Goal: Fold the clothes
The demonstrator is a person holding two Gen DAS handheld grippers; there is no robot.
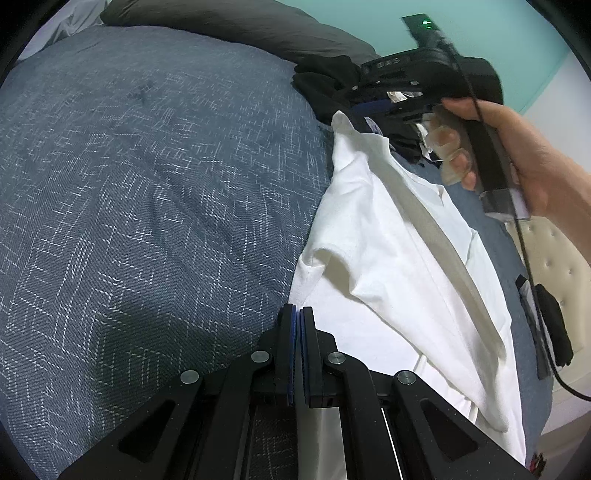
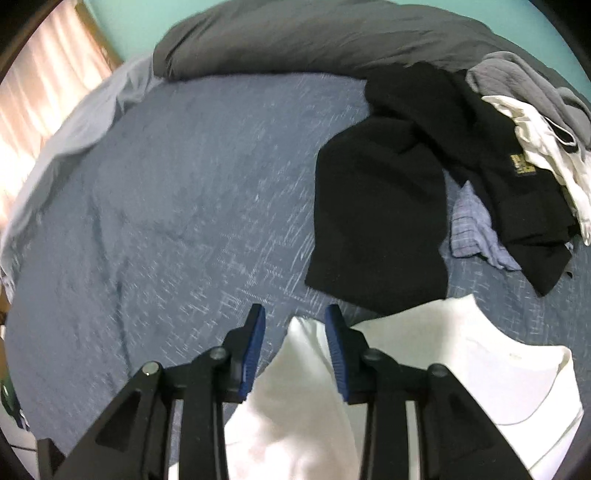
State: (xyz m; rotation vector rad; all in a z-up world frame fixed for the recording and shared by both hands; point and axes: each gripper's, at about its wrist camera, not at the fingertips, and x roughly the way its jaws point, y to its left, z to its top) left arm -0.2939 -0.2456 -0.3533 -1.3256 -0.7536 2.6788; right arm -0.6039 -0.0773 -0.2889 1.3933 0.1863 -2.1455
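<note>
A white shirt [image 1: 399, 258] lies crumpled on the blue patterned bedcover [image 1: 147, 184], one corner peaked up at the far end. My left gripper [image 1: 297, 314] is shut at the shirt's near edge, and the cloth runs right into its blue pads. In the right wrist view the same white shirt [image 2: 461, 369] fills the lower right. My right gripper [image 2: 295, 317] is open, with a pointed tip of the shirt lying between its fingers and untouched. A hand [image 1: 517, 147] holds that right gripper above the shirt's far end.
A pile of black garments [image 2: 380, 206] with a checked blue cloth [image 2: 472, 229], grey and white pieces [image 2: 535, 122] sits at the far right. A dark grey duvet [image 2: 314, 33] lines the far edge. A padded cream headboard [image 1: 561, 266] is on the right.
</note>
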